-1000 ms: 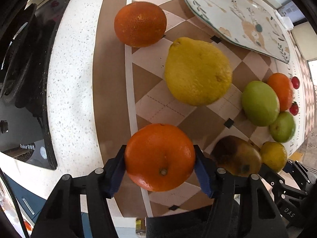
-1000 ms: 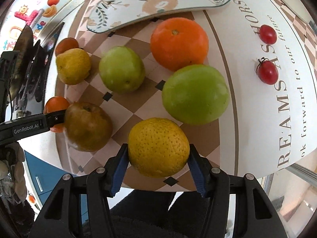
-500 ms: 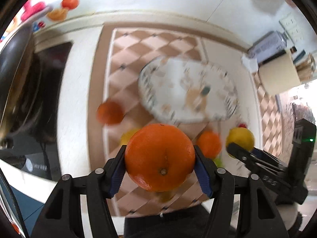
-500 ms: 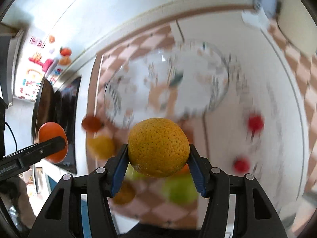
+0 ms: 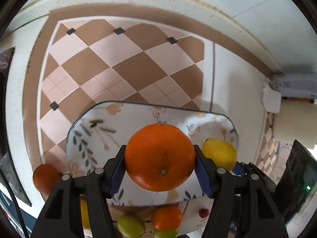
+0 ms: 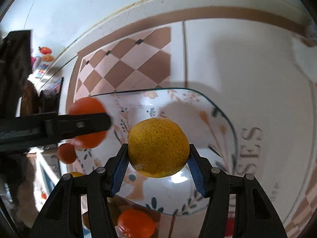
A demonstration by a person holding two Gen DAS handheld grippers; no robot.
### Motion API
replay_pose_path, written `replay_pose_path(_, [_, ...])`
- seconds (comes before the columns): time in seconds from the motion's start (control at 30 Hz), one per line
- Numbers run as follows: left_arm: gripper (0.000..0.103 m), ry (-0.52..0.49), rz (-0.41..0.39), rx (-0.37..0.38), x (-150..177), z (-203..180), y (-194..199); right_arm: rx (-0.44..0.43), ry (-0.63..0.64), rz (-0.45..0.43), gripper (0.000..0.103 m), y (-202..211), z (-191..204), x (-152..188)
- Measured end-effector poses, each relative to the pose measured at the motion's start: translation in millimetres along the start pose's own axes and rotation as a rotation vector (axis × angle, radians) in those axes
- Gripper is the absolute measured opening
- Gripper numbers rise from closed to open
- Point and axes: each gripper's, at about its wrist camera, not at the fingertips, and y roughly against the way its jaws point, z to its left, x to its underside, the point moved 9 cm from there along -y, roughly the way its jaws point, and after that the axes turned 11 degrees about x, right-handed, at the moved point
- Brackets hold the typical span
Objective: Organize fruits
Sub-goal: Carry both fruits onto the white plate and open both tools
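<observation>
My left gripper point(image 5: 160, 165) is shut on an orange point(image 5: 160, 156) and holds it above the flower-patterned plate point(image 5: 95, 130). My right gripper point(image 6: 157, 163) is shut on a yellow-orange citrus fruit point(image 6: 158, 147) and holds it above the same plate point(image 6: 208, 119). In the left wrist view the right gripper's fruit point(image 5: 219, 153) shows at the right. In the right wrist view the left gripper's orange point(image 6: 87, 107) shows at the left, behind its black finger point(image 6: 79, 124).
The plate lies on a brown checked mat point(image 5: 122, 67) on a white counter. Loose fruit lies below the plate: an orange point(image 5: 46, 176), green fruits point(image 5: 130, 226), another orange point(image 5: 167, 217) and a cherry tomato point(image 5: 204, 212). A wall runs along the back.
Both grippers have lifted their fruit off the mat and carried it forward over the plate. Both stay shut on their fruit.
</observation>
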Motion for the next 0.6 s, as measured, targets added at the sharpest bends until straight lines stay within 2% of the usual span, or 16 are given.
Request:
replay_pose_path(0.2, [0.061,0.018,0.031,-0.044,-4.1,7.7,-16.6,-0.033,0.069,0.056,0.061,-13.8,10.5,-2.8])
replay_pose_path(0.33, [0.061,0.031,0.051,-0.056,-1.1,8.4,-26.4,-0.01,0.076,0.075,0.062,-16.0,12.2,-8.4])
replay_pose_path(0.4, [0.061,0.045,0.062,-0.064,1.7,9.2,-30.3,-0.012,0.077,0.078,0.065,-13.3,9.4,-10.7])
replay_pose_path(0.47, [0.061,0.048,0.056,-0.072,0.9,9.5,-31.5,-0.009,0.068,0.071,0.077,-10.8,11.0,-14.5])
replay_pose_path(0.6, [0.061,0.068,0.057,-0.058,1.3,11.4,-35.7,-0.003,0.042,0.068,0.08,-1.2,2.6,-17.6])
